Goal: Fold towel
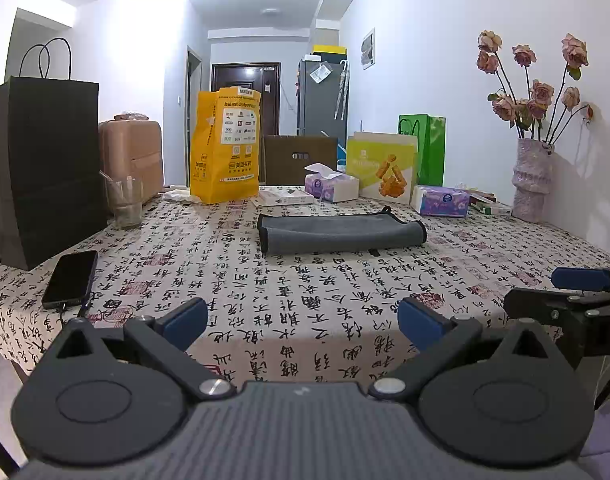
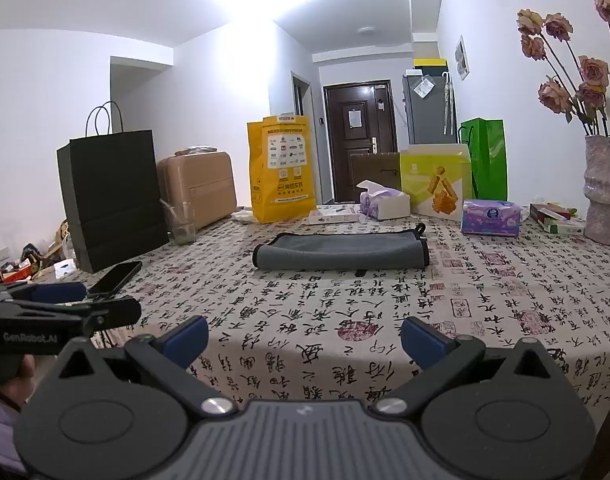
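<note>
A grey towel [image 1: 341, 233] with a dark edge lies folded into a long flat strip in the middle of the table; it also shows in the right wrist view [image 2: 341, 251]. My left gripper [image 1: 302, 322] is open and empty, low at the table's near edge, well short of the towel. My right gripper [image 2: 304, 338] is open and empty, also at the near edge. Each gripper shows in the other's view, the right one at the right edge [image 1: 573, 292] and the left one at the left edge [image 2: 65, 300].
The table has a calligraphy-print cloth [image 1: 305, 280]. A phone [image 1: 70, 279] lies near left, beside a black paper bag [image 1: 45, 168] and a glass [image 1: 125, 202]. At the back stand a yellow bag [image 1: 225, 146], tissue packs [image 1: 439, 200], boxes and a vase of roses [image 1: 533, 180].
</note>
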`<state>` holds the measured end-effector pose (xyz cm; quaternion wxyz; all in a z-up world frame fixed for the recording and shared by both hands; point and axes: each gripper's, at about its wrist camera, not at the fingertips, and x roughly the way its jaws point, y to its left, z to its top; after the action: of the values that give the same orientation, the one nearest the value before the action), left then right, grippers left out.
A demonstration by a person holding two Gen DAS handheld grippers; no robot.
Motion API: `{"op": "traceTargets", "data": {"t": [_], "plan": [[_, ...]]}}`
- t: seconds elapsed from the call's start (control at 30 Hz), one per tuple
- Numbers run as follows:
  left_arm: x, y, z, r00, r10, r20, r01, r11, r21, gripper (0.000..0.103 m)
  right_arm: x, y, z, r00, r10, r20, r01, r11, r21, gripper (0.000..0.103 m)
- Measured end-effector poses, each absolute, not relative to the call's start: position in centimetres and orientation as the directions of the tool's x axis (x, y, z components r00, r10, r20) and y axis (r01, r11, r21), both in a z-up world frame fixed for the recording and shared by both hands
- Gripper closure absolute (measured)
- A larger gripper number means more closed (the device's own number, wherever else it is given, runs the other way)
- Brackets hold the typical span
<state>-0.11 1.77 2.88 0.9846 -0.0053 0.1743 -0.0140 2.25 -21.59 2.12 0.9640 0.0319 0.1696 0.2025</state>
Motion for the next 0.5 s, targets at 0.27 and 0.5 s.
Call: {"op": "traceTargets", "data": {"t": [0.27,0.5], "plan": [[-0.26,1.72,2.87,0.940,-0.032,-0.340,0.030,0.999,-0.011,0.000,2.28,-21.64,2.15,0.861,0.399,-0.315,-0.376,0.917,0.133,0.000],[-0.26,1.71,2.87,0.940,-0.033,-0.340,0.032,0.999,-0.010,0.000,2.31,-21.57,2.04,0.861,0.397,-0.318,-0.373,0.918,0.135,0.000]]}}
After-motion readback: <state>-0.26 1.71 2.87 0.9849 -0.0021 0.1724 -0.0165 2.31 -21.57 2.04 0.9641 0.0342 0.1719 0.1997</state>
